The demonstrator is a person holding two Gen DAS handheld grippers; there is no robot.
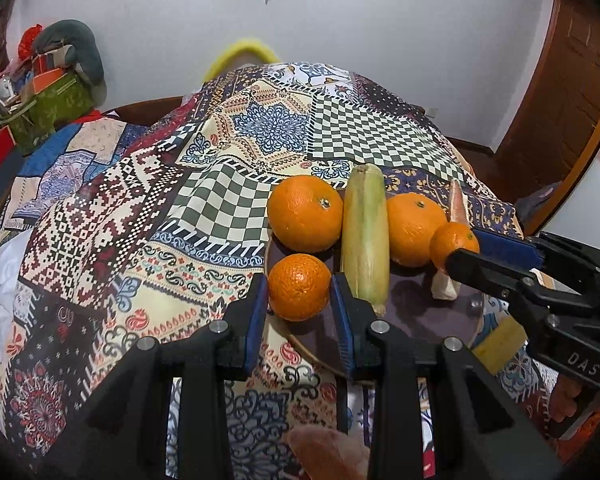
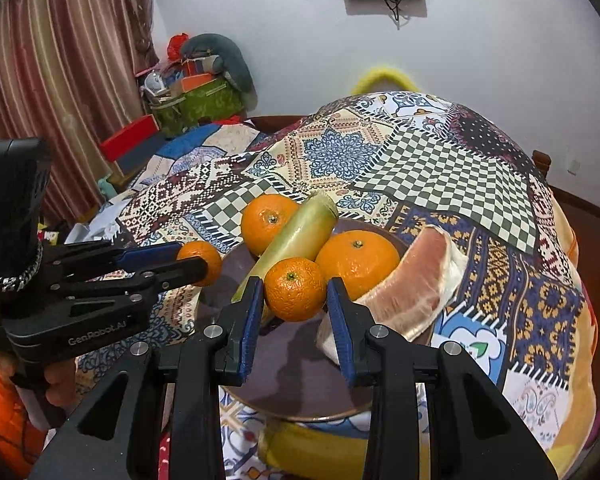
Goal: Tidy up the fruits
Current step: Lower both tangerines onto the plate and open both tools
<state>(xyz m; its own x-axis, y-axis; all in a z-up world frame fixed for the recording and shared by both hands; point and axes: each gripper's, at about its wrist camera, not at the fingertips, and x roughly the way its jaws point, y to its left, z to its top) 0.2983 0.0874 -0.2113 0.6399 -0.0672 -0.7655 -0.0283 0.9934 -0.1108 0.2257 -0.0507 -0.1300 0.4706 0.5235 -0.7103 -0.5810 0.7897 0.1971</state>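
A dark purple plate [image 1: 420,312] [image 2: 300,380] on the patchwork tablecloth holds two large oranges [image 1: 305,213] [image 1: 414,229], a husked corn cob [image 1: 365,236] [image 2: 296,236] and a pomelo wedge [image 2: 408,280]. My left gripper [image 1: 300,292] is shut on a small orange [image 1: 299,286] at the plate's left rim; it also shows in the right wrist view [image 2: 202,260]. My right gripper [image 2: 294,292] is shut on another small orange [image 2: 295,288] over the plate; it also shows in the left wrist view [image 1: 454,246].
A banana [image 2: 320,448] lies on the cloth just in front of the plate. A green bag with clutter [image 2: 204,100] and a red box [image 2: 130,142] stand at the far left. The table's edge falls away on the right [image 2: 580,280].
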